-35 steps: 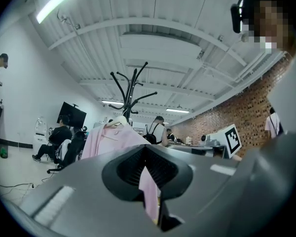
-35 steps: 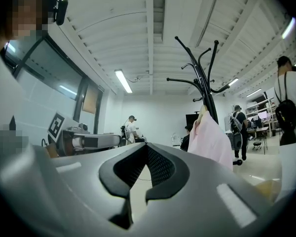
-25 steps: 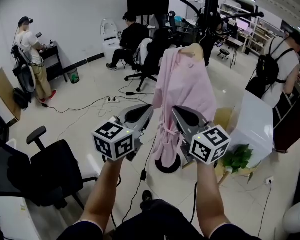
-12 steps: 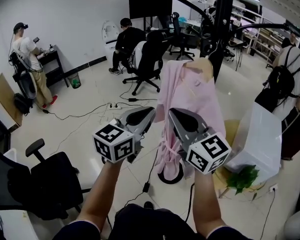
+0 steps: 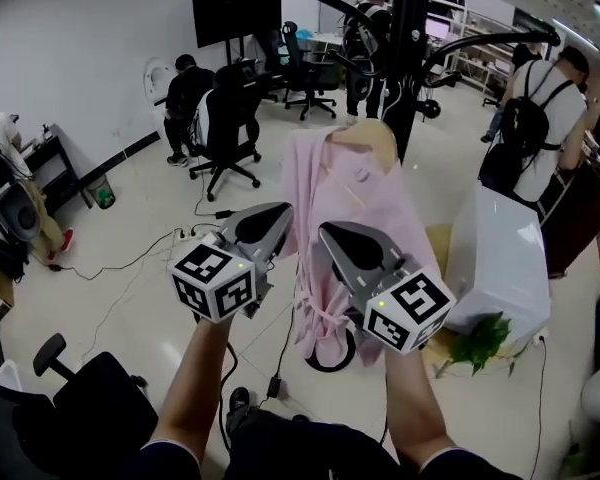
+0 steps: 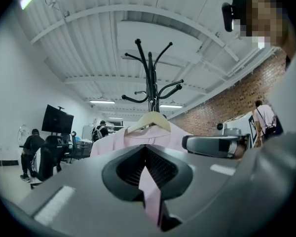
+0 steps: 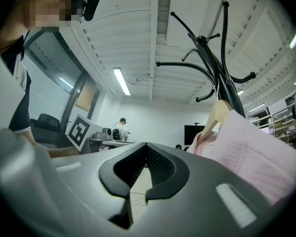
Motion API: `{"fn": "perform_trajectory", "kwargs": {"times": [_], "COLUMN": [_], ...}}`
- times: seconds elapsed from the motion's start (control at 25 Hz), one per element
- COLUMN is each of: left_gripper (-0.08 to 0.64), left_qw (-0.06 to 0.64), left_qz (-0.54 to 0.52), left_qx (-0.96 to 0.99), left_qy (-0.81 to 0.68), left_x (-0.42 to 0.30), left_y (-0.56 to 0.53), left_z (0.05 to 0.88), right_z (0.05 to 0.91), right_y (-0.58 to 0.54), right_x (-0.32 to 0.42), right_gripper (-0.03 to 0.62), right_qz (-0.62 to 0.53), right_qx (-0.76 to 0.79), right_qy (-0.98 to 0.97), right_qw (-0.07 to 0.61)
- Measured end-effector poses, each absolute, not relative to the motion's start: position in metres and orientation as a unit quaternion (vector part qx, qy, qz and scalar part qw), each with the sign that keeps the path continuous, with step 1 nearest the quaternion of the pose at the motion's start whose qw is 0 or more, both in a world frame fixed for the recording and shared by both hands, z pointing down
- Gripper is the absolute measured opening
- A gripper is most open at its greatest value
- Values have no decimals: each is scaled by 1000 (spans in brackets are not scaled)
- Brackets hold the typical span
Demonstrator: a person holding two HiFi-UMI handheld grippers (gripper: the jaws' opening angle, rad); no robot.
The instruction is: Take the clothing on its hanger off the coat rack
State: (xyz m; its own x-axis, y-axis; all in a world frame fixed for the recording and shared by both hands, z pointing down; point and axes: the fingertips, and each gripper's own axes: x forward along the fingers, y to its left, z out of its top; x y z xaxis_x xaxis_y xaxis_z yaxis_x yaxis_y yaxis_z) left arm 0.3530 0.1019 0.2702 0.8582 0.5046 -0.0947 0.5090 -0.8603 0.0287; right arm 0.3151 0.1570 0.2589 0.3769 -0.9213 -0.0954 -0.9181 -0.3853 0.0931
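A pink garment [image 5: 380, 193] hangs on a wooden hanger [image 5: 365, 136] from a black coat rack [image 5: 408, 58]. Both grippers are held level just in front of it, at about mid-height. My left gripper [image 5: 278, 213] is shut and empty, with its tip near the garment's left edge. The right gripper [image 5: 330, 233], also shut and empty, overlaps the garment's front. In the left gripper view the hanger [image 6: 149, 121] and the garment [image 6: 113, 141] stand straight ahead of the left gripper [image 6: 147, 149]. In the right gripper view the garment [image 7: 246, 147] lies right of the right gripper [image 7: 146, 147].
The rack's round base [image 5: 325, 353] stands on the floor among cables [image 5: 150, 258]. A white box [image 5: 500, 258] and a green plant [image 5: 480, 340] sit to the right. Office chairs [image 5: 225, 133] and a seated person [image 5: 185, 93] are at the back left; a person with a backpack [image 5: 535, 128] stands at right.
Both grippers have moved forward to the garment, and the rack and hanger now stand nearer and larger in the head view. The jaws of both stay shut.
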Motion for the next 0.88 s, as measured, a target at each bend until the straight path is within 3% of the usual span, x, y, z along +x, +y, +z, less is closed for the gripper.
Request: {"fn": "perform_trajectory", "kwargs": {"times": [0.88], "left_gripper": [12], "left_qw": [-54], "left_qz": [-46], "left_qx": [900], "left_qy": [431], "left_x": [466], "left_y": [128], "left_z": [284], "right_z": [276], "right_y": [193], "right_x": [378], "right_gripper": [2], "right_qz": [-40], "right_qx": [946], "right_qy": [-322], "right_qw": [4]}}
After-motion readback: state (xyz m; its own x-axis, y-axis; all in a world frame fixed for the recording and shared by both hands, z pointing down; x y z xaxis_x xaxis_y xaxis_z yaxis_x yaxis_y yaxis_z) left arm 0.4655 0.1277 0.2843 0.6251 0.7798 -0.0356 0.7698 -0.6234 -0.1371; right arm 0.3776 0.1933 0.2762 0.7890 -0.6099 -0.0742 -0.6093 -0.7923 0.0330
